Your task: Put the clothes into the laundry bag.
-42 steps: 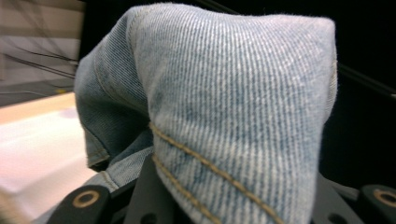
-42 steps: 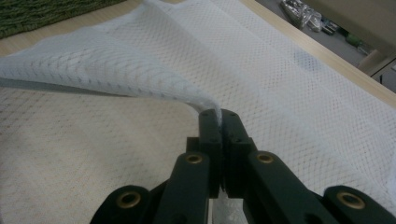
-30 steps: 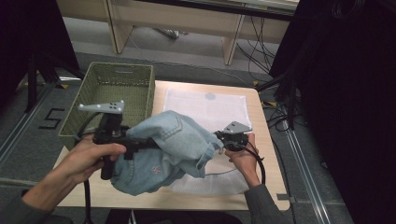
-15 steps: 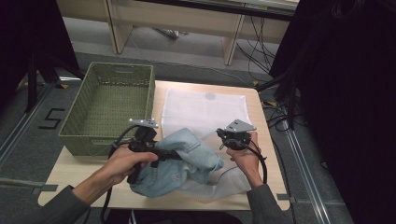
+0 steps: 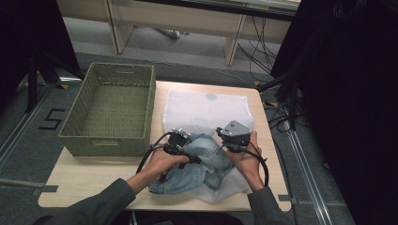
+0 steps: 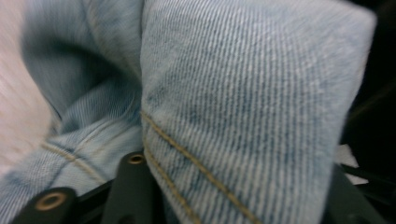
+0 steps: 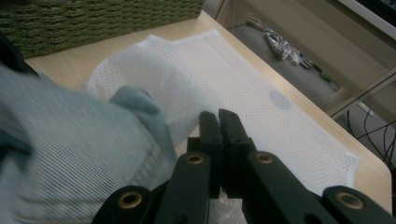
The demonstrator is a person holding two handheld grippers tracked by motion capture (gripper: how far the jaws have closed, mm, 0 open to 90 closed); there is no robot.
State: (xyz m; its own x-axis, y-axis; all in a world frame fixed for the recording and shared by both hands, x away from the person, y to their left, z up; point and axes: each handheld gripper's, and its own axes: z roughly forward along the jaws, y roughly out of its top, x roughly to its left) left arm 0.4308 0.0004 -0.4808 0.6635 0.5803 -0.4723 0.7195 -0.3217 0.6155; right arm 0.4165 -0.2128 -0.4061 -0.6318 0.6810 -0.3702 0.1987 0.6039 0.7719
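While the denim garment [image 5: 197, 161] is laid bunched on the white mesh bag [image 5: 206, 105] | left gripper [image 5: 178, 140]: jaws just widened, denim between them | right gripper [image 7: 218, 116]: jaws pressed together, mesh apparently pinched.

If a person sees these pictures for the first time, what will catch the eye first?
First, the crumpled light-blue denim garment at the near edge of the table, lying on a white mesh bag. Both tools work on it: the left tool, whose jaws have just been opening, has denim between them; the right tool is shut beside the denim, over the mesh. Next comes the green woven basket on the table's left side.
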